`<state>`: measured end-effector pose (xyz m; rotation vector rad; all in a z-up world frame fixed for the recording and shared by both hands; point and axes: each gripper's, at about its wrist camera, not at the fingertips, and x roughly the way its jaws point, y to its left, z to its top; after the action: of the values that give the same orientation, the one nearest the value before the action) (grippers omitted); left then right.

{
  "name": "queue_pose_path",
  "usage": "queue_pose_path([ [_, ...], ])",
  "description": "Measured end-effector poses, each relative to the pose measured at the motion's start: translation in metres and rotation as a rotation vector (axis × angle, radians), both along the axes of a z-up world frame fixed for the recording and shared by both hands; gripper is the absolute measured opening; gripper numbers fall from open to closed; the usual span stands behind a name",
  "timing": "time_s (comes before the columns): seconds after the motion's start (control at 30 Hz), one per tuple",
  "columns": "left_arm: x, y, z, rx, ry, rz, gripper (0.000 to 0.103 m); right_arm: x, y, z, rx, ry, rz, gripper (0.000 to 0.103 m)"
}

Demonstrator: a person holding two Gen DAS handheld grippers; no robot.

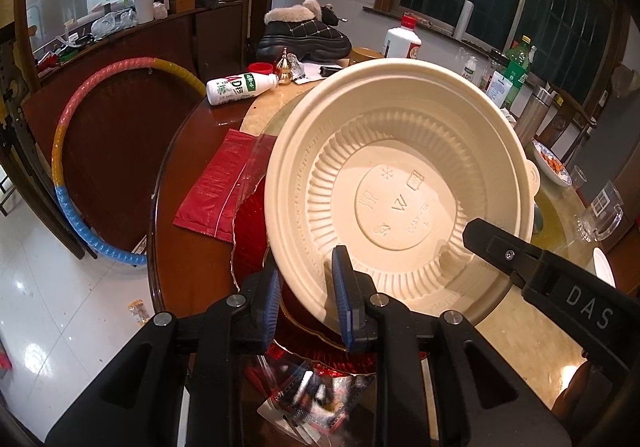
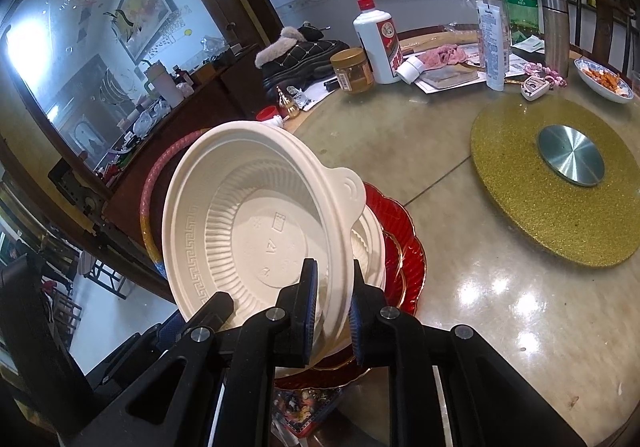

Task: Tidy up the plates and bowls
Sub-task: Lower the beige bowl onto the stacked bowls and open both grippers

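we pinch the near rim of the tilted cream plastic bowl with our left gripper and our right gripper, both clamped on it, above the red plate at the table edge; farther off, a gold turntable.

Fur-lined boot, white bottle, hula hoop
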<state>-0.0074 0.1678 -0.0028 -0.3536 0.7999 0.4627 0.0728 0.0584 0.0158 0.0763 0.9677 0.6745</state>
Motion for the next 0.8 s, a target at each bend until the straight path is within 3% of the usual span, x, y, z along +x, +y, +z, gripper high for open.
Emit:
queue_pose_path([
  [0.33,0.0,0.001,0.0,0.003,0.0,0.001,0.021,-0.001,0.002,0.003,-0.015,-0.026,-0.007,0.017],
  [0.43,0.001,0.002,0.0,-0.004,-0.002,0.001,0.023,0.0,0.002,0.003,-0.011,-0.02,-0.009,0.027],
  [0.5,0.001,0.004,0.001,-0.014,-0.006,0.003,0.024,0.001,0.001,0.004,-0.005,-0.021,-0.013,0.039],
  [0.7,-0.001,0.011,0.001,-0.042,-0.028,0.023,0.025,0.004,-0.002,0.007,0.005,-0.037,-0.03,0.039],
  [0.73,-0.002,0.012,0.001,-0.046,-0.033,0.029,0.027,0.005,-0.003,0.008,0.009,-0.036,-0.032,0.039],
  [0.8,-0.004,0.014,0.004,-0.055,-0.051,0.045,0.046,0.006,-0.005,0.009,0.018,-0.037,-0.037,0.039],
])
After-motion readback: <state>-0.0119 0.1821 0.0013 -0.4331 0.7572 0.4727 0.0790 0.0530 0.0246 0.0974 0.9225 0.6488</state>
